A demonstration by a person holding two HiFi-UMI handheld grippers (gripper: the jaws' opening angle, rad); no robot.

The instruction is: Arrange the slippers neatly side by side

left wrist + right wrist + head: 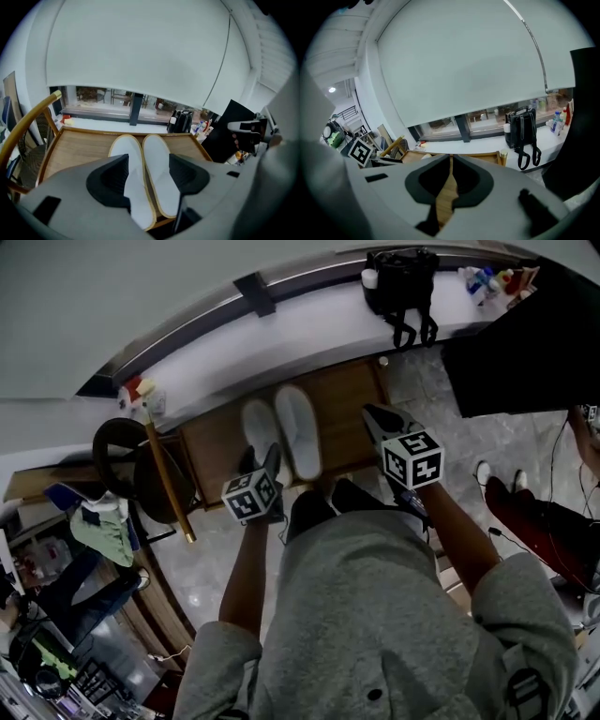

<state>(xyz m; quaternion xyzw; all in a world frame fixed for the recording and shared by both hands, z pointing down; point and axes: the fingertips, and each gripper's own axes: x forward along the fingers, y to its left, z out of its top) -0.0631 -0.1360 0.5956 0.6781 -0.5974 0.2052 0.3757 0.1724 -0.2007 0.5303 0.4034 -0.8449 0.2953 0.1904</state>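
A white slipper (pixel 125 151) lies sole-up just beside its twin slipper (pixel 158 159), parallel, toes toward the window, on the wooden bench (pixel 217 454). The left tongs (pixel 149 176) hang released above their heel ends, gripping nothing. The right tongs (pixel 451 165) are clenched and empty, over the bench's right part.

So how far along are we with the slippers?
Mostly done: the slippers lie close and parallel on the wooden table. Nothing is in hand: the left tool stands open, clear of them; the right tool is shut, empty. Left: maybe evening their near ends, which look slightly staggered.
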